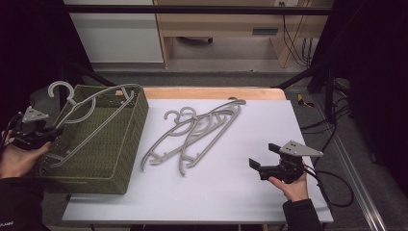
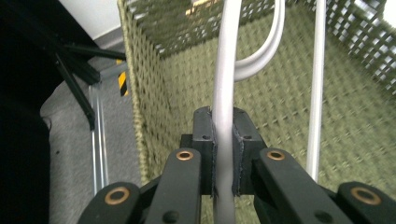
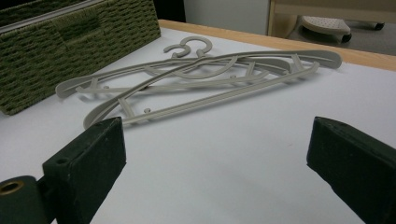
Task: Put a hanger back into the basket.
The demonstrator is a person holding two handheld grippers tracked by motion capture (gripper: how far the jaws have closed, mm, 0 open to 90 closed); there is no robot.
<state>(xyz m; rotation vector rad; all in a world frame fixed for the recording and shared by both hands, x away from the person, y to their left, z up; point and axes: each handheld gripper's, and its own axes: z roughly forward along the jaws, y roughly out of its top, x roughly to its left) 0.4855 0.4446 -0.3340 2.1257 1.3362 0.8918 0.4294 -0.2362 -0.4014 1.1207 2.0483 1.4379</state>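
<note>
The left claw [image 2: 223, 154] is clamped tight on a grey hanger [image 1: 91, 108], which sticks out ahead of it and lies slanted over the green woven basket [image 1: 115, 168] right beside that claw. The right claw [image 3: 215, 163] sits wide open on the desk [image 1: 231, 187], with two more hangers [image 3: 201, 77] lying just ahead of it.
</note>
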